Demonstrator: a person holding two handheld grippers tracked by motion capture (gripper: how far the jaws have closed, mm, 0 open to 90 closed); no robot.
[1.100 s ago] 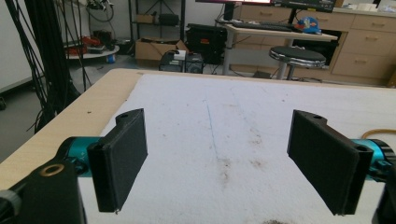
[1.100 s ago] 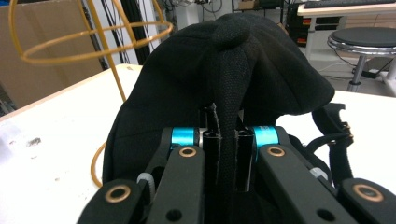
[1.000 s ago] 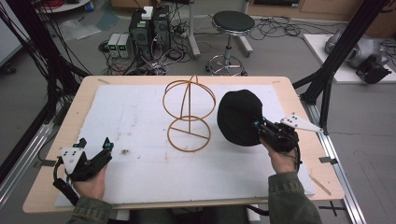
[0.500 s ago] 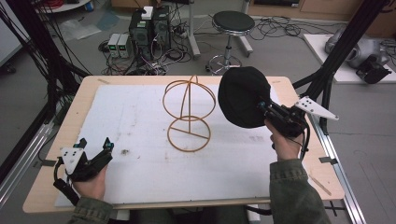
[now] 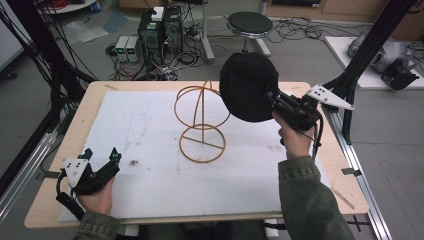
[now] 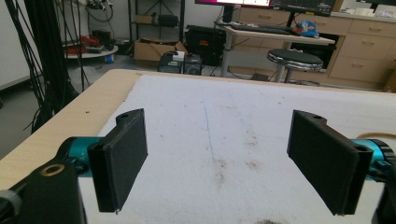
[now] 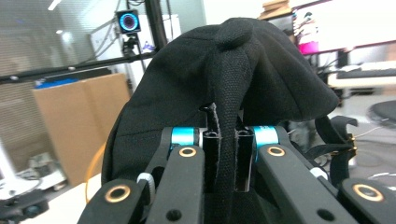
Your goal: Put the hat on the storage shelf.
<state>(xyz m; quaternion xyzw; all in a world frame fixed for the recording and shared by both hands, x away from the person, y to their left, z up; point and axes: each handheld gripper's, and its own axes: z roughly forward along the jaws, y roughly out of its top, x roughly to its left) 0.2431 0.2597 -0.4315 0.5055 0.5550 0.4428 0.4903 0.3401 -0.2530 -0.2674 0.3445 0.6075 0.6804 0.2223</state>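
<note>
White-covered table (image 5: 150,135) bears wire stand (image 5: 202,122); right gripper (image 5: 274,100) pinches black cap (image 5: 248,86) aloft, soft, light, floppy; best gripped by fabric fold; left gripper (image 5: 102,157) jaws wide, empty.

A grey floor (image 5: 310,55) is stretching behind a wooden table (image 5: 90,107) that is wearing a stained white mat (image 5: 145,130). Black cables (image 5: 300,30) are trailing across the floor near a round stool (image 5: 249,22) and two black computer towers (image 5: 161,30). Black frame posts (image 5: 372,45) are rising at both sides. Farther back, pale wood drawers (image 6: 362,65) and a desk (image 6: 280,39) are standing under bright monitors (image 6: 303,4), and cardboard boxes (image 7: 79,126) are leaning by a glass wall.
</note>
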